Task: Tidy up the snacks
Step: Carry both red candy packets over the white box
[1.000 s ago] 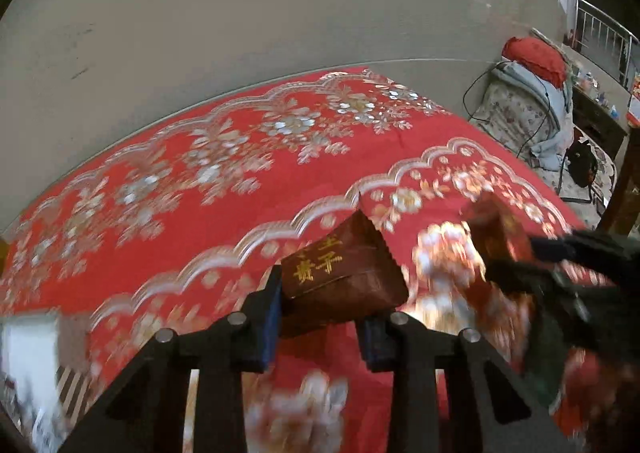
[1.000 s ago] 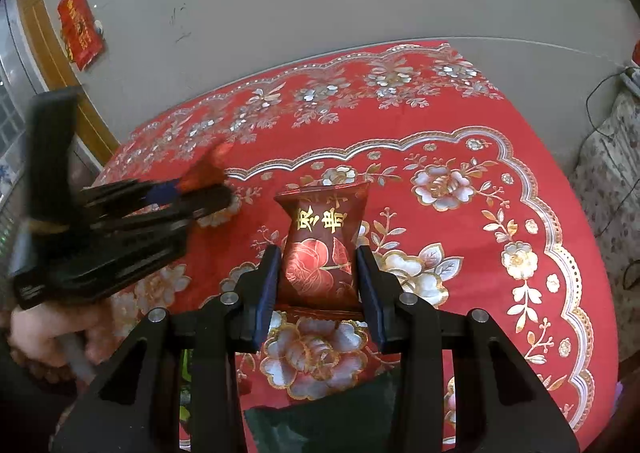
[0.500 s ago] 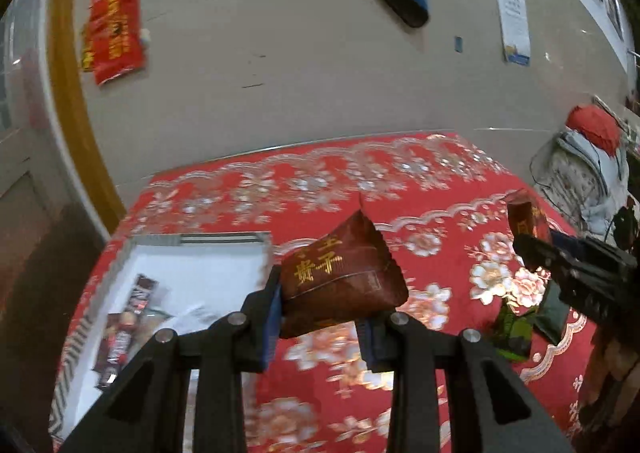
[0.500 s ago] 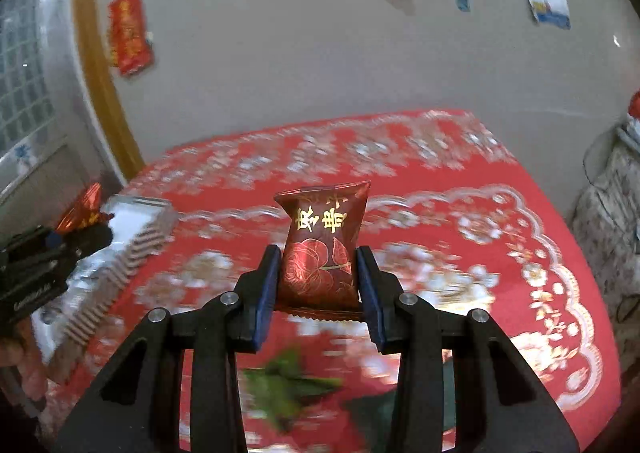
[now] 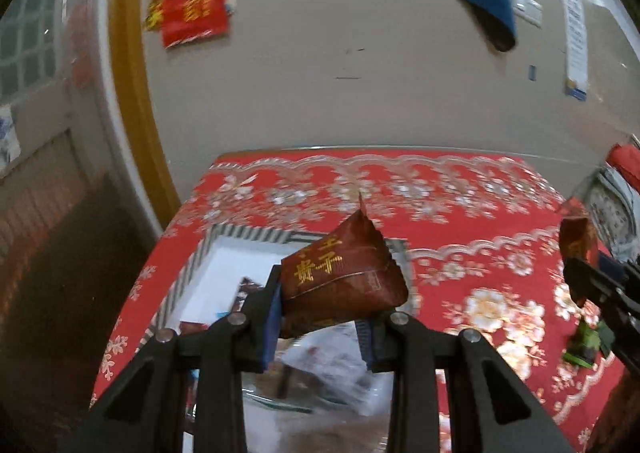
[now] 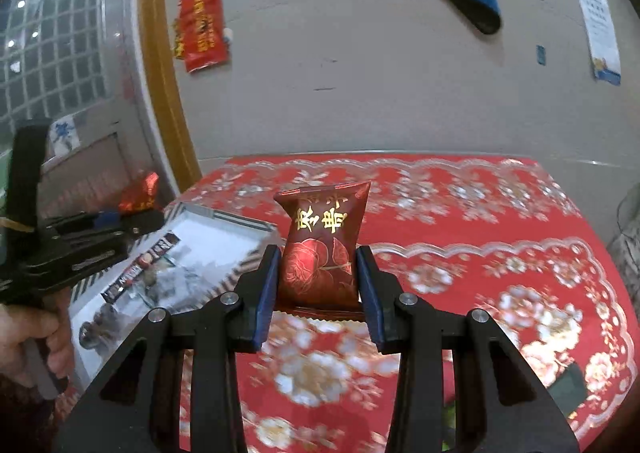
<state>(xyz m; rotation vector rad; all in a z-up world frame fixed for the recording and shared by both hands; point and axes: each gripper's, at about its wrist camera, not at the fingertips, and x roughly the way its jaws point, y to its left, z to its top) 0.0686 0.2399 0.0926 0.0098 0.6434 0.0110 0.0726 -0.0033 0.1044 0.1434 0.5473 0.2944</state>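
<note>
My left gripper (image 5: 322, 317) is shut on a dark red snack packet (image 5: 344, 277) with gold characters and holds it above a white tray (image 5: 224, 265) with a striped rim. My right gripper (image 6: 318, 285) is shut on a second dark red snack packet (image 6: 324, 249) with a gold flower print, above the red tablecloth (image 6: 480, 221). The tray (image 6: 224, 241) lies to its left and holds several wrapped snacks (image 6: 140, 265). The left gripper (image 6: 132, 219) with its packet shows at the left of the right wrist view.
Dark green packets (image 5: 586, 345) lie on the cloth at the right, also low right in the right wrist view (image 6: 568, 385). The table's left edge drops to a dark floor (image 5: 60, 293). A grey wall (image 6: 360, 73) stands behind the table.
Both grippers have swung left with their packets. The left one has come over the white tray, which now fills its lower view. The tray has come nearer in the right view.
</note>
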